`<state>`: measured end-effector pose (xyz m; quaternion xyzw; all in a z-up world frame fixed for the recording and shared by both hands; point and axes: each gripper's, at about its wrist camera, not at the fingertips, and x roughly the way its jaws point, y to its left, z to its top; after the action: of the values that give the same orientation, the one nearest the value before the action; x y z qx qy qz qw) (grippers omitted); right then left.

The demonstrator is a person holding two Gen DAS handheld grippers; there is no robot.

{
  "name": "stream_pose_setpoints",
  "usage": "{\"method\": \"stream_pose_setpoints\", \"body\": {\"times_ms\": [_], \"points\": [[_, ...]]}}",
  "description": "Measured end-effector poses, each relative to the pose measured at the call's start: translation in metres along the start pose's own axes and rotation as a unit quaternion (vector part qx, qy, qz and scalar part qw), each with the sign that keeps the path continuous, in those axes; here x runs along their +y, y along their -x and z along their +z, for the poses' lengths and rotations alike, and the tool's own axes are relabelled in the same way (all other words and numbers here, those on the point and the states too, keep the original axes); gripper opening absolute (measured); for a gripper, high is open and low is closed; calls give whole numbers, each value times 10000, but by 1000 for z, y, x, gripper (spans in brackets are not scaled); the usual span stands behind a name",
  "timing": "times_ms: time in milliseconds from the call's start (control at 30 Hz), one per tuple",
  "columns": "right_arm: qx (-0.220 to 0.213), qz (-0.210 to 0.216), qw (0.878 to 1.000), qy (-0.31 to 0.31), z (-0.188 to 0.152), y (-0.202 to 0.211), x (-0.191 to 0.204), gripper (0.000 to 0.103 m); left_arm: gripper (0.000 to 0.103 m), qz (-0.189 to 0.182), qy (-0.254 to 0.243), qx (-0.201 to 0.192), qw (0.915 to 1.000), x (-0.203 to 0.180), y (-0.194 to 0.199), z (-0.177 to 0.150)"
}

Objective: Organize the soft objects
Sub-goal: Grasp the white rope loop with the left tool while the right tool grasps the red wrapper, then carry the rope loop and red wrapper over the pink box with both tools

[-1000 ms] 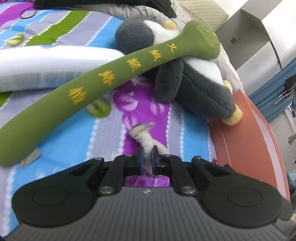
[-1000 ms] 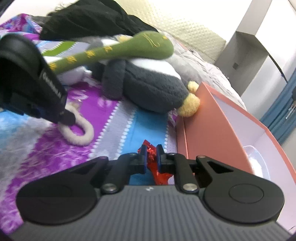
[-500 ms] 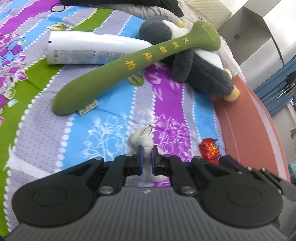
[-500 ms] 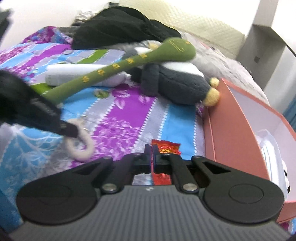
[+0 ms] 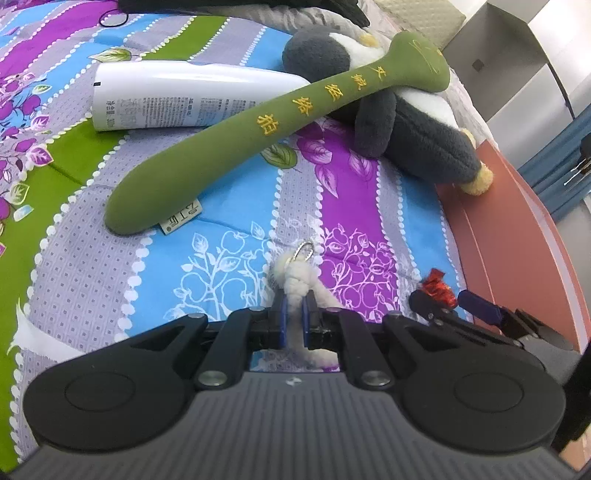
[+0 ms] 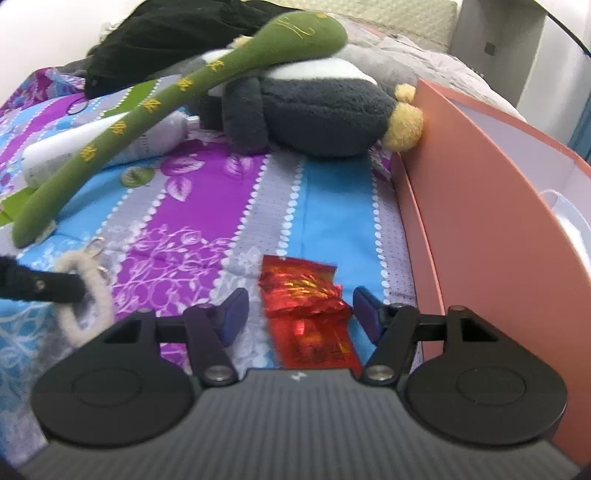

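Left wrist view, lower centre: the left gripper (image 5: pixel 293 321) is closed on a cream fuzzy ring (image 5: pixel 295 284), whose metal clasp (image 5: pixel 304 251) points up-frame. Right wrist view, lower centre: the right gripper (image 6: pixel 301 315) stands wide open, its blue pads on either side of a red foil wrapper (image 6: pixel 306 302) lying on the striped floral bedspread (image 6: pixel 207 206). Upper frame: a green plush stick (image 5: pixel 258 122) with yellow lettering lies diagonally across a grey-and-white plush penguin (image 6: pixel 306 110) and a white tube (image 5: pixel 177 96). Right edge: a salmon box (image 6: pixel 480 221), touched by the penguin's yellow foot. Top left: a black garment (image 6: pixel 166 33).
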<state>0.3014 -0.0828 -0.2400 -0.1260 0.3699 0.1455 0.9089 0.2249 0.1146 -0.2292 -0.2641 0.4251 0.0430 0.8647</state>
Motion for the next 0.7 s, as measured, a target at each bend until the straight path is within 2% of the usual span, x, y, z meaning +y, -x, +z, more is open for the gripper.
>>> {"method": "stream_pose_setpoints", "body": {"times_ms": [167, 233, 367, 700], "points": [[44, 51, 9995, -297, 0, -6, -8, 63, 10, 71, -40, -1, 10000, -1, -3, -1], [64, 151, 9992, -360, 0, -6, -10, 55, 10, 74, -46, -3, 10000, -1, -3, 0], [34, 180, 9992, -350, 2, 1, -9, 55, 10, 58, -95, -46, 9999, -3, -1, 0], [60, 668, 9968, -443, -6, 44, 3, 55, 10, 12, -330, -196, 9993, -18, 28, -8]]}}
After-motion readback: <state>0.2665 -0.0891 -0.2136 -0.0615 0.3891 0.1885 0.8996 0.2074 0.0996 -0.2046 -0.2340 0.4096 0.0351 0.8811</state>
